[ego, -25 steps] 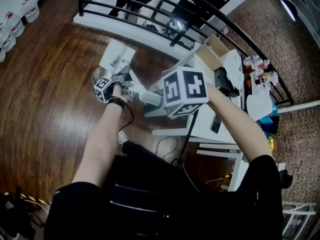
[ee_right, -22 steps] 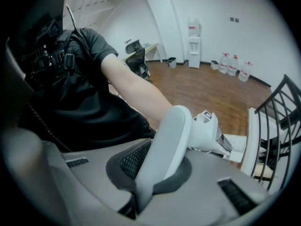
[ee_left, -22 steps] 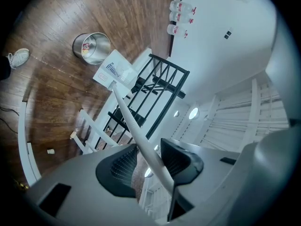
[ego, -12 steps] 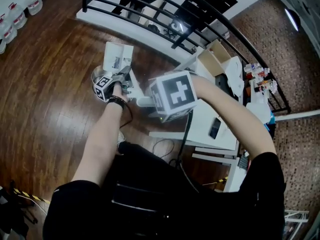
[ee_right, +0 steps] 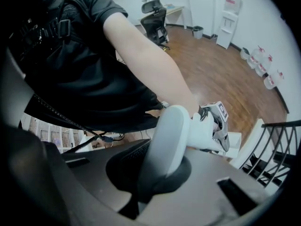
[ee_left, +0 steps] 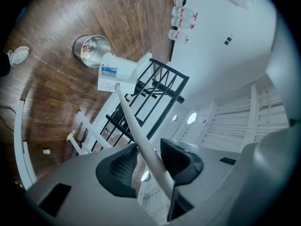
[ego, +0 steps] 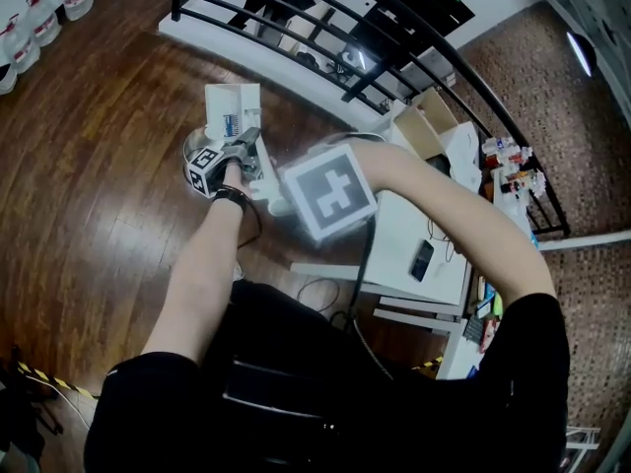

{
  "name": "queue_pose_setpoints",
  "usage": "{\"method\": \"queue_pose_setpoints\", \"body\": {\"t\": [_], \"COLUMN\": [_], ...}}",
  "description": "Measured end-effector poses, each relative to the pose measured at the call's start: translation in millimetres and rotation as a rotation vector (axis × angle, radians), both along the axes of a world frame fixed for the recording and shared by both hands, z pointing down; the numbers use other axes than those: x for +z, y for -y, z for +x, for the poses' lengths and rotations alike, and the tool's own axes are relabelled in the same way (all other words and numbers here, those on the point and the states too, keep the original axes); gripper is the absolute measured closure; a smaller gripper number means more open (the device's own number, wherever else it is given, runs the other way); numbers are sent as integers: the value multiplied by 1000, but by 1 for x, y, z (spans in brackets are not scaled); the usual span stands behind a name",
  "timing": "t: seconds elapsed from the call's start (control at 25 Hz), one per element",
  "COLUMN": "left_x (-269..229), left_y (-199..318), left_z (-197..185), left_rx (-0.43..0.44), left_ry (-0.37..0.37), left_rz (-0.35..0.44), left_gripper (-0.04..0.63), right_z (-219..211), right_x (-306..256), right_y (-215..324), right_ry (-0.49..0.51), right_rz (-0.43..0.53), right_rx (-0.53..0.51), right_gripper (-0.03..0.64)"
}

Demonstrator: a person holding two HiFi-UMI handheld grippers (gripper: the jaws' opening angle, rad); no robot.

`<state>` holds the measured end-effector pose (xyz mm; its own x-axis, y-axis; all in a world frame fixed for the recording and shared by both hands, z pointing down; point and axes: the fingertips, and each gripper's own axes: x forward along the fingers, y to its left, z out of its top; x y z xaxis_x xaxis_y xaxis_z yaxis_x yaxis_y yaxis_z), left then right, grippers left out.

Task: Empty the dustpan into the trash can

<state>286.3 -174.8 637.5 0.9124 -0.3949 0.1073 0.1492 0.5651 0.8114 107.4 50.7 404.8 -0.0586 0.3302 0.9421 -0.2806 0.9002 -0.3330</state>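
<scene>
White dustpan (ego: 229, 114) held tilted just beside trash can (ego: 193, 144), upper left of head view; tipping seemingly under way, emptied or not unclear. Left gripper (ee_left: 148, 161) clamps handle (ee_left: 136, 126) mid-shaft; right gripper (ee_right: 160, 149) pinches its top end.

Fingers (ee_left: 178, 160) clamp dustpan (ee_left: 117, 73) stem; pan beside steel trash can (ee_left: 91, 48), wood floor (ee_left: 51, 93).

This looks like an office. A swivel office chair (ee_right: 157, 15) stands at a desk by the far wall. A water dispenser (ee_right: 229, 18) is nearby, and large water bottles (ee_right: 263, 65) line the white wall. The wooden floor (ego: 89, 215) ends at a black railing (ee_left: 162, 81). A white worktop (ego: 399, 235) carries a phone (ego: 421, 260), with a cardboard box (ego: 434, 116) at its far end.
</scene>
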Motion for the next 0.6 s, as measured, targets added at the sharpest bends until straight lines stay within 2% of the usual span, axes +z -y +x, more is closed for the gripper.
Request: {"method": "queue_pose_setpoints", "body": {"t": [0.2, 0.6], "left_x": [-6, -4], "left_y": [0, -4], "left_z": [-2, -24], "left_rx": [-22, -141], "left_ry": [-26, -113], "left_rz": [15, -31], "left_gripper": [446, 446], "right_z": [0, -10], "right_x": [1, 7], "right_y": [-7, -24], "right_ry": [-74, -220], "right_rz": [-33, -150], "right_rx": [-101, -288], "right_gripper": [609, 609]}}
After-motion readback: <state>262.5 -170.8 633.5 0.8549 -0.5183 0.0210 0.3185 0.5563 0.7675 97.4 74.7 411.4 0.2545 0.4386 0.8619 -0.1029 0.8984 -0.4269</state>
